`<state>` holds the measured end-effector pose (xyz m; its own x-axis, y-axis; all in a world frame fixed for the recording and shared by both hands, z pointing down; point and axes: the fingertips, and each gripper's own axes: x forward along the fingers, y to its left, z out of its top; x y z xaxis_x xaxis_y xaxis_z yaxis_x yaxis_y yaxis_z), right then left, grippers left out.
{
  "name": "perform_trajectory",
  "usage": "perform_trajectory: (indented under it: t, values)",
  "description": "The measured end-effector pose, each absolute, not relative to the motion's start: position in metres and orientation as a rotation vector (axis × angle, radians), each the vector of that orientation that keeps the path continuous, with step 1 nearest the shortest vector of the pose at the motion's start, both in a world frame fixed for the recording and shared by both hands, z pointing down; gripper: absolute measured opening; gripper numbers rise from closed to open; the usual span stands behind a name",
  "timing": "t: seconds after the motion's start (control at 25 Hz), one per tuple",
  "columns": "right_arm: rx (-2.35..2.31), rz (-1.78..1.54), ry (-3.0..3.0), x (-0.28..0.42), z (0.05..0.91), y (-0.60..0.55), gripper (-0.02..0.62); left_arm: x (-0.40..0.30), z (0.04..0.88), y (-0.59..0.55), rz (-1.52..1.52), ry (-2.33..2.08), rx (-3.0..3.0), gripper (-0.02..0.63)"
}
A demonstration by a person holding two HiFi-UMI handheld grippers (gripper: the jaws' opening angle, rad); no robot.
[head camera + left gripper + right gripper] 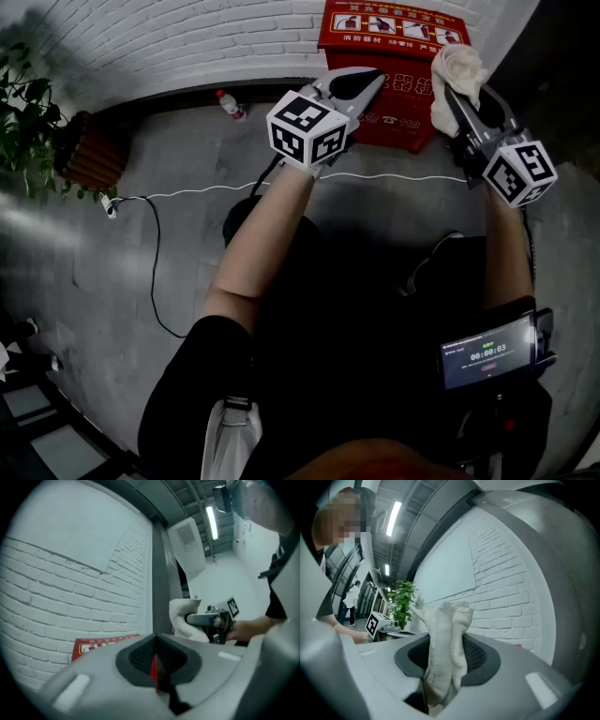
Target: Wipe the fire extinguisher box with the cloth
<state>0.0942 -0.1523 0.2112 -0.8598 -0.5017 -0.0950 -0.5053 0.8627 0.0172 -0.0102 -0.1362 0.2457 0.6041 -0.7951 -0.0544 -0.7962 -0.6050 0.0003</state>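
Holding cream towelling cloth [457, 66] clamped in fingers of my right gripper [461, 94], near red metal fire extinguisher box [394, 36]; left gripper [364, 86] fingers together, empty. Wipe not yet begun, I judge. Next: press cloth onto box.

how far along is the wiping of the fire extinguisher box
Done: the cloth is clamped in the right hand-held gripper. In hand: it is held up close to the red fire extinguisher box, but contact cannot be confirmed. Left: the wiping itself. The left hand-held gripper is shut and empty, poised near the box.
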Motion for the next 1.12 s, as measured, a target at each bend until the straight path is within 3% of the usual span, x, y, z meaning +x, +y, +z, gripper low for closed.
perform_trajectory:
  t: [0.44,0.84,1.12]
  values:
    - [-1.017,0.244,2.967,0.154,0.193,-0.218,0.147,0.042,0.181,-0.182,0.174,1.311,-2.742,0.003]
    - [-1.342,0.051,2.919,0.216,0.308,-0.358,0.147,0.130,0.271,-0.278,0.013,1.290,-2.827,0.003]
    - [-1.104,-0.314,2.952,0.197,0.376,-0.408,0.147,0.162,0.329,-0.306,0.001,1.272,-2.843,0.003]
